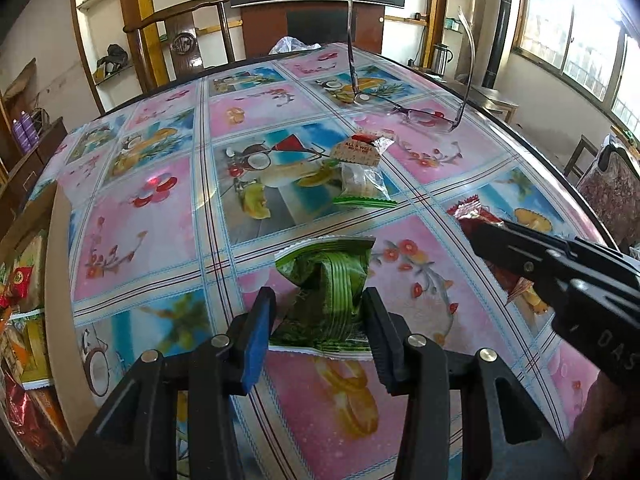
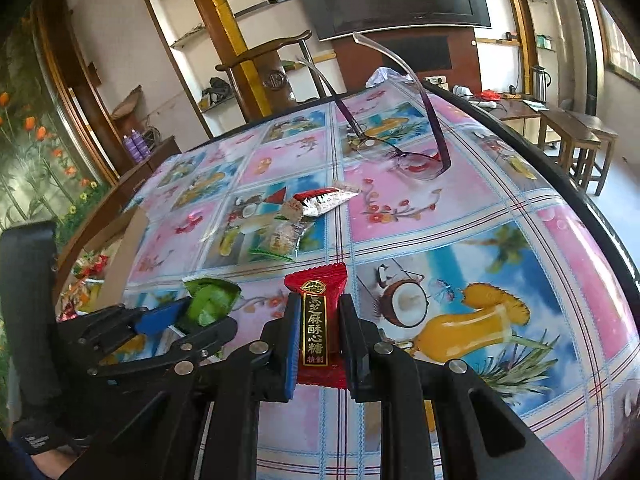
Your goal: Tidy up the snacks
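Now each tool held one snack packet just above the near part of the worktop (image 1: 168,216).

The left tool (image 1: 316,312) was closed partway on the green packet (image 1: 328,276), which crumpled between the pads. The right tool (image 2: 319,334), closed tightly, pinched the red candy (image 2: 316,320) by its long sides. Both wrappers looked light, thin and slippery, so the middle of the body seems the best place to hold. Two more packets (image 1: 360,168) lay near the worktop's middle, beside the glasses (image 1: 416,114).

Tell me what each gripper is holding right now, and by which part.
Left gripper pinches the green snack packet across its crumpled middle. Right gripper clamps the red candy packet by its long side edges.
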A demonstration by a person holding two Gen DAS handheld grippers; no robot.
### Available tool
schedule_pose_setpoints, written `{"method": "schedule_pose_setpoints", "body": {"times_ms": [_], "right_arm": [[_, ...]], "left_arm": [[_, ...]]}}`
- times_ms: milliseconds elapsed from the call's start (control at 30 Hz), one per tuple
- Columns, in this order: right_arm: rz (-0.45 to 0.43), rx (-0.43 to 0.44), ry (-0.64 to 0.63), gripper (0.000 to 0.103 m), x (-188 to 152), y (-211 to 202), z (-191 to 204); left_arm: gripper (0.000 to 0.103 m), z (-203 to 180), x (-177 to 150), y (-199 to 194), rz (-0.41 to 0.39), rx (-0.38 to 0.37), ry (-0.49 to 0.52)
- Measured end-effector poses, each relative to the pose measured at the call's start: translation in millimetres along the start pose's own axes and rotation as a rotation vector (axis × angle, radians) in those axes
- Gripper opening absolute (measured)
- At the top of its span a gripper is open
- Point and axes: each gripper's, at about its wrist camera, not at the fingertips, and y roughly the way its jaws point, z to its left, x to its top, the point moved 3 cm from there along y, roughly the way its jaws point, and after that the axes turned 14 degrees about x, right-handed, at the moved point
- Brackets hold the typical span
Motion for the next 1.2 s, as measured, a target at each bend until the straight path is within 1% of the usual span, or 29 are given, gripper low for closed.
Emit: {"method": "schedule_pose_setpoints", "body": {"times_ms": [300,567,933,1200], "right_arm": [[0.025,-0.022,-0.011,0.019,-1,7,-2],[0.066,-0.017,0.033,0.019,-4,13,-10],[0.083,-0.026,0.008,0.020,-5,16,-6],[0.101,-0.059,-0.033,0.020,-5,20,1]], "left_arm": [[0.044,-2,-1,0,0.001,0.002,0.000],[0.043,-2,-2,-2,0.000,-0.001,0.005],[0.042,1,-2,-1,0.008,-0.022,-0.016],[0.042,1,-2,-1,0.007,-0.022,-0.014]]}}
